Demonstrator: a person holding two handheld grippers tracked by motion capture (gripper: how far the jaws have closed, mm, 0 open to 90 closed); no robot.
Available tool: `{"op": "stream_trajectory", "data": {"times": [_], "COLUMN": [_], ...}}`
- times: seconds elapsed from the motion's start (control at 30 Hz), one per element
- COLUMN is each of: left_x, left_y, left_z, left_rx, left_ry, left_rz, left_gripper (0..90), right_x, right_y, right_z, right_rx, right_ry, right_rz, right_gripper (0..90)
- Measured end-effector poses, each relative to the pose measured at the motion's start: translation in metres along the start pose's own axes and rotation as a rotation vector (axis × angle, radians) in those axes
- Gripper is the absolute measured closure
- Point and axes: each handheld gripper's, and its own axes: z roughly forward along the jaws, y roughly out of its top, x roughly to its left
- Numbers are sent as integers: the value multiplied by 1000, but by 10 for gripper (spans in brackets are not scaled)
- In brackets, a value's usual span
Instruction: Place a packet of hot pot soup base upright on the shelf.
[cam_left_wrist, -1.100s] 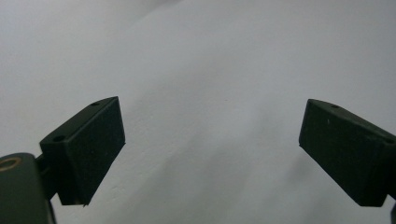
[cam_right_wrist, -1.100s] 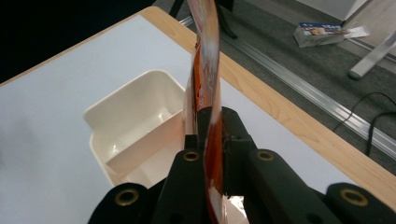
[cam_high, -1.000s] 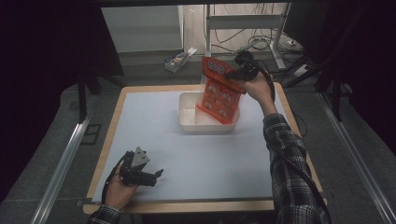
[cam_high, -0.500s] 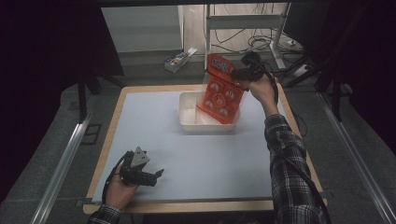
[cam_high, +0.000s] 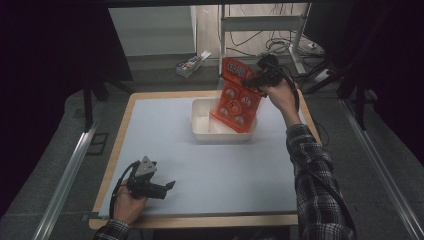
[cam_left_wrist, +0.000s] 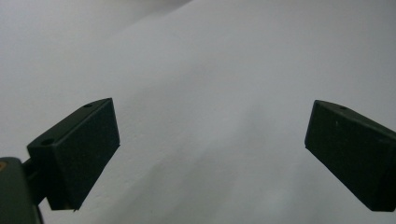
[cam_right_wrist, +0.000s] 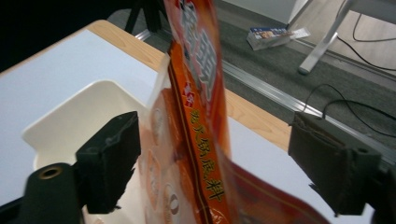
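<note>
Right claw (cam_right_wrist: 210, 163) agape around packet (cam_right_wrist: 198, 116)

Both tools (cam_high: 167, 186) (cam_high: 248, 80) open-jawed, right raised.

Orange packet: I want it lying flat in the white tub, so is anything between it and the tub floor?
Nothing visible. The orange packet stands tilted with its lower end inside the white tub; no other item is seen in the tub.

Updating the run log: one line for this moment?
right gripper: jaws just opened, orange plastic packet between | packet: leaning in white plastic tub | left gripper: open
</note>
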Motion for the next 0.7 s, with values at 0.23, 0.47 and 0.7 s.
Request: {"op": "stream_trajectory", "data": {"times": [0.23,0.47,0.7], "left_x": [5,4,5], "left_y": [-1,0,0], "left_z": [-3,-3,-5], "left_rx": [-27,-32,-41], "left_ry": [-21,-19,-24], "left_rz": [-37,-24,-44], "left_gripper": [35,26,18], "right_x": [4,7,9], "right_y": [3,1,-6], "right_z": [-9,-23,-34], "right_rx": [-30,-61,-73], "right_ry": [-2,-1,-2], "right_rz": [-27,-36,-46], "right_gripper": [88,66,50]}}
